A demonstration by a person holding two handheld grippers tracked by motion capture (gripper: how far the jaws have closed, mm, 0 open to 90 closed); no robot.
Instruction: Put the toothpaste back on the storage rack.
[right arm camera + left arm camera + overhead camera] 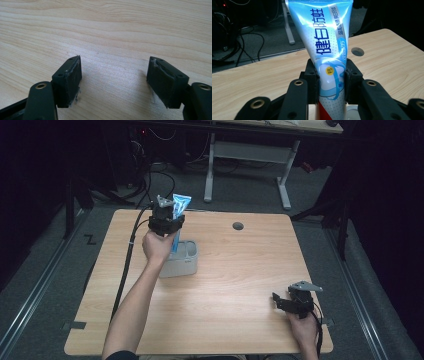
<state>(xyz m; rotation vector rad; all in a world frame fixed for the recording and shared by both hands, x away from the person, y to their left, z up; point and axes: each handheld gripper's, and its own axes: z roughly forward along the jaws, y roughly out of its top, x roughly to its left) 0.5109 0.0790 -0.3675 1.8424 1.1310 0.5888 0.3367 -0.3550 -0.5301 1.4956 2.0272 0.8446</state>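
Observation:
A blue and white toothpaste tube stands upright with its flat crimped end up, and my left gripper is shut on its lower part. From above, the left gripper holds the toothpaste tube over a grey cup-like holder on the wooden table; the tube's lower end reaches down into the holder. My right gripper rests low at the table's near right corner. In its own view the right gripper stands open above bare wood, nothing between its pads.
A round cable hole lies in the table's far middle. A white-legged desk stands beyond the table, with cables on the floor at the far left. The left gripper's cable trails down the table's left side.

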